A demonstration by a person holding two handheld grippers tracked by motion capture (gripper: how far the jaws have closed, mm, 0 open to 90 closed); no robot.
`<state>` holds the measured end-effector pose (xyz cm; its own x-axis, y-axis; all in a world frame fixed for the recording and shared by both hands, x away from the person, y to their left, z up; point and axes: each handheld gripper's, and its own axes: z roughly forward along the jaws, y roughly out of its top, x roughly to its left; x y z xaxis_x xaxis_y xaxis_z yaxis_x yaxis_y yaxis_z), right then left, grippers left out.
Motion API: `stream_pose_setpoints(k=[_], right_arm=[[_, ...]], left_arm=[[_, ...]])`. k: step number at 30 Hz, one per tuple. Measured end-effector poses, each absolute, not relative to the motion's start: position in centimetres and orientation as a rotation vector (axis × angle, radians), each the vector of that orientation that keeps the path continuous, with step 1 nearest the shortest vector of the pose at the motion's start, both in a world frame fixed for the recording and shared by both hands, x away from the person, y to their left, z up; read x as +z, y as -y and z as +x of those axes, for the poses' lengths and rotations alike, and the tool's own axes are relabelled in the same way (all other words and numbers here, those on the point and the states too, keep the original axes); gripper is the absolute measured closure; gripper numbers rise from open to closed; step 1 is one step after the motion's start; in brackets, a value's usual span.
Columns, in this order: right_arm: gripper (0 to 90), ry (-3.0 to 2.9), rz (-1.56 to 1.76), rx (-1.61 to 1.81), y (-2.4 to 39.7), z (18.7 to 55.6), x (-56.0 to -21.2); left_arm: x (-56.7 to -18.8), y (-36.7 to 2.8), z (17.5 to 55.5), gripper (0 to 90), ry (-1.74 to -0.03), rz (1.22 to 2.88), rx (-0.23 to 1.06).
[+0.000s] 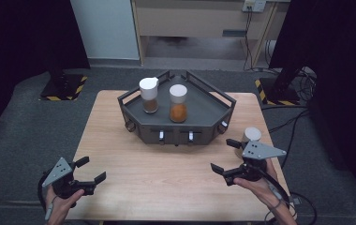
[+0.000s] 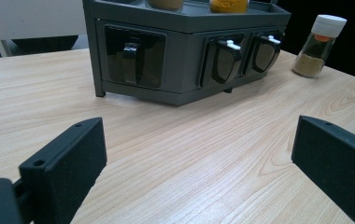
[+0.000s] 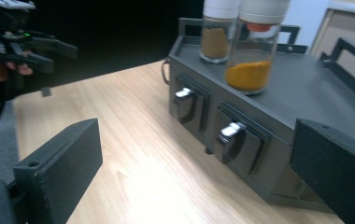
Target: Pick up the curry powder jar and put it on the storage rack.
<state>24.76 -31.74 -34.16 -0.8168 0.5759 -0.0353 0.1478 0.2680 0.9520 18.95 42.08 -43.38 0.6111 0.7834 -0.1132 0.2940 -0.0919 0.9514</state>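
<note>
Reaching for the white-capped glass spice jar (image 1: 250, 136) with my spread right gripper (image 1: 226, 155), I'd centre it between the jaws; left gripper (image 1: 93, 170) idles spread.

we see a light wooden table (image 1: 166, 180) standing on grey carpet (image 1: 21, 126). black curtains (image 1: 21, 33) hang at both sides. behind the table we find a pale wall panel (image 1: 105, 28) and a beige cabinet (image 1: 190, 21). black stand bases with yellow-black hazard stripes (image 1: 63, 86) sit on the floor, and cables (image 1: 288, 122) trail at the right.
</note>
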Motion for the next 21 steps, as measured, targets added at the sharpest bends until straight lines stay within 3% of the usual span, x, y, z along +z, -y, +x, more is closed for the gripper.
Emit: stream_pose_setpoints(k=[21], right_arm=[[2.6, -2.025, 0.808, 1.612, 34.9, 21.7, -40.1]], left_arm=[[-43.4, -42.1, 18.8, 2.0, -0.899, 1.661, 0.527]])
